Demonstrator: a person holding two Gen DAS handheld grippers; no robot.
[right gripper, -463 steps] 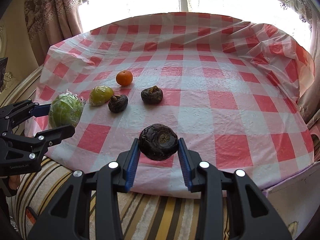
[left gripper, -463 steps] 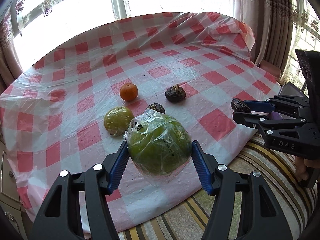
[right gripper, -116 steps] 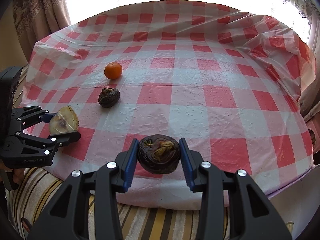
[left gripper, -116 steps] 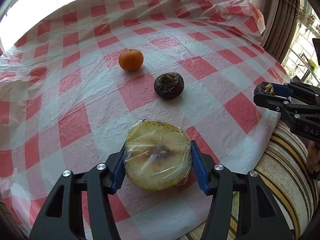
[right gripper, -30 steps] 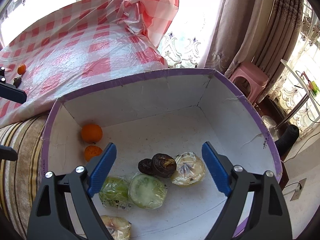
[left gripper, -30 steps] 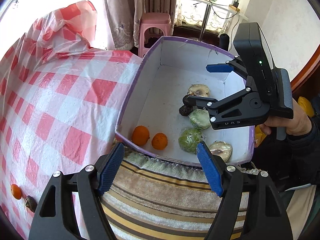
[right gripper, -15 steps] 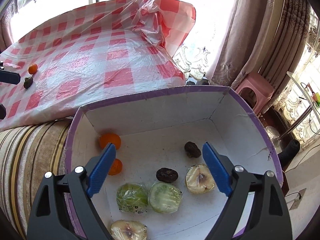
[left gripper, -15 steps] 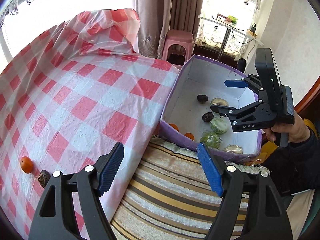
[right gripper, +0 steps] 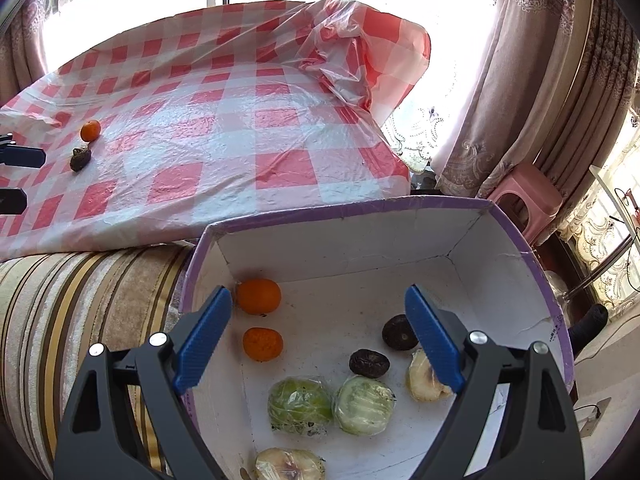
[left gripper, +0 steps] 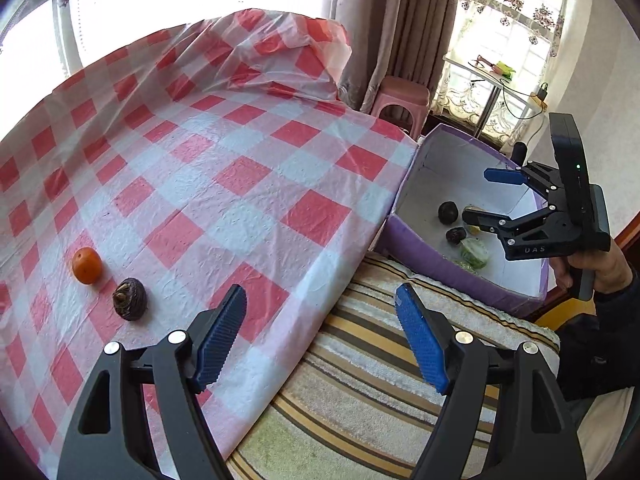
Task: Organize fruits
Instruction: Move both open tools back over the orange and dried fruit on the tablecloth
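An orange (left gripper: 86, 265) and a dark brown fruit (left gripper: 130, 299) lie on the red-checked tablecloth (left gripper: 224, 184), also seen far left in the right wrist view as the orange (right gripper: 90, 131) and dark fruit (right gripper: 80, 159). A purple box (right gripper: 400, 202) with white walls holds two oranges (right gripper: 258, 296), two dark fruits (right gripper: 369, 363), wrapped green fruits (right gripper: 300, 403) and wrapped pale halves (right gripper: 426, 378). My left gripper (left gripper: 320, 340) is open and empty over the table's edge. My right gripper (right gripper: 318, 334) is open and empty above the box, also in the left wrist view (left gripper: 492, 196).
A striped sofa cushion (left gripper: 380, 400) runs under the table edge and beside the box. A pink stool (left gripper: 400, 94), curtains (right gripper: 540, 80) and a small side table (left gripper: 492, 76) stand behind. The tablecloth bunches up at the far corner (right gripper: 360, 40).
My left gripper has swung back left toward the table, so the orange and dark fruit sit closer. My right gripper has pulled back and up from the box. Both stay open and empty.
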